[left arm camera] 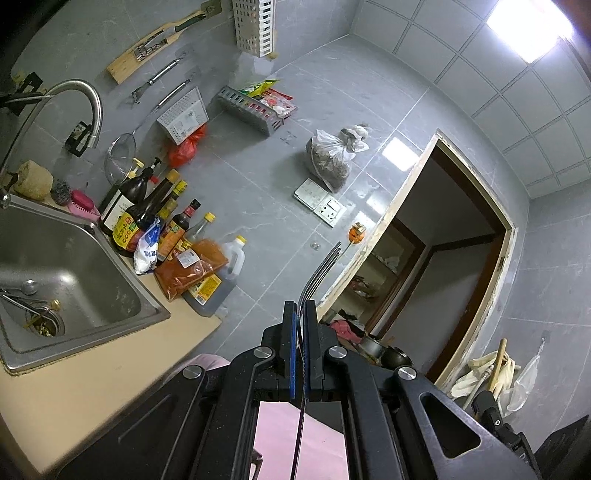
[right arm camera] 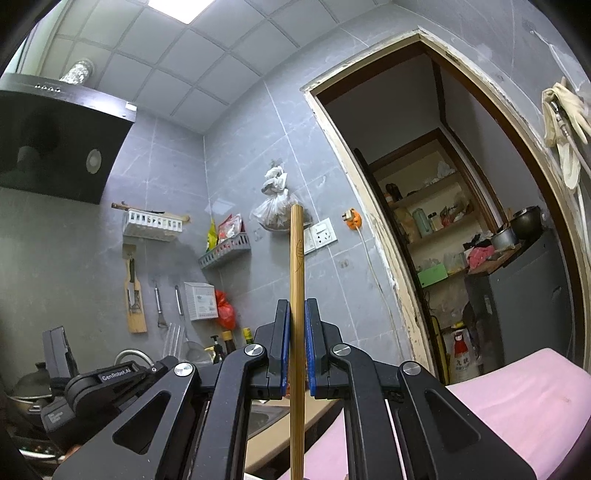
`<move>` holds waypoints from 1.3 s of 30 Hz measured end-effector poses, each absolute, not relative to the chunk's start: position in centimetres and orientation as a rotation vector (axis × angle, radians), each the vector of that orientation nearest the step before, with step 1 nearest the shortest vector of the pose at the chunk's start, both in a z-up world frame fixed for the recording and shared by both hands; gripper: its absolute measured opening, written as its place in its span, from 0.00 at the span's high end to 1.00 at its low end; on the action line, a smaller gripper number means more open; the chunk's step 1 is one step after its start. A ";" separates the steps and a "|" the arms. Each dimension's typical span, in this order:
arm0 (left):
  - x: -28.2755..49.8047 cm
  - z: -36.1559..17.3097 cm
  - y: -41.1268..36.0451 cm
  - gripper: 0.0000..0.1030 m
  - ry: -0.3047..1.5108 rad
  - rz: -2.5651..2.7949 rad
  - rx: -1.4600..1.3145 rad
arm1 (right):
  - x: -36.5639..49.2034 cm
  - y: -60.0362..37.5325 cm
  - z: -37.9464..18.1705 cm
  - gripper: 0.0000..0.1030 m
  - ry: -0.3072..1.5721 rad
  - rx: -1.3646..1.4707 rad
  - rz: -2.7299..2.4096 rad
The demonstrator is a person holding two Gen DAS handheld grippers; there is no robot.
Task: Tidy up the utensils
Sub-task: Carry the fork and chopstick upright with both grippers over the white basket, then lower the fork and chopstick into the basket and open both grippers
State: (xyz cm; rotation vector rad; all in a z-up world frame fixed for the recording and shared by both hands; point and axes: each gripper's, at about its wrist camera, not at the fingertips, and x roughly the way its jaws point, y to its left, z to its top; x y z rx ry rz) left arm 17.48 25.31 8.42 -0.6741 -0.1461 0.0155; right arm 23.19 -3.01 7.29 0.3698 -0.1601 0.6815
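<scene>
My left gripper (left arm camera: 301, 304) is shut on a metal fork (left arm camera: 321, 269). Its tines rise past the fingertips toward the grey tiled wall, and its thin handle runs back between the blue pads. My right gripper (right arm camera: 297, 302) is shut on a bamboo stick (right arm camera: 296, 251), which stands upright well above the fingertips and runs down below the jaws. Whether that is one chopstick or a pair, I cannot tell. More utensils, a spoon (left arm camera: 28, 286) among them, lie in the steel sink (left arm camera: 92, 236) at the left. A white slotted holder (left arm camera: 255, 26) hangs on the wall above.
Sauce bottles (left arm camera: 147, 214) and a red spice bag (left arm camera: 188, 266) crowd the counter beside the sink. A strainer (left arm camera: 118, 162), peelers and a knife board (left arm camera: 144, 48) hang on the wall. A doorway (right arm camera: 443, 221) opens at the right. A pink surface (right arm camera: 517, 398) lies below my right gripper.
</scene>
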 end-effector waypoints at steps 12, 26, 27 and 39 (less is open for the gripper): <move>17.0 7.3 23.6 0.99 -0.160 0.048 -0.602 | 23.8 -3.0 6.6 0.95 -0.125 0.374 0.691; 16.7 5.4 20.3 0.99 -0.052 0.106 -0.469 | 23.6 -2.1 5.2 0.94 -0.046 0.318 0.743; 16.6 5.3 20.0 0.99 -0.040 0.105 -0.453 | 23.6 -2.0 5.2 0.94 -0.036 0.314 0.750; 15.8 3.7 19.6 0.97 0.167 0.041 -0.463 | 21.2 -1.4 4.3 0.92 0.068 0.153 0.784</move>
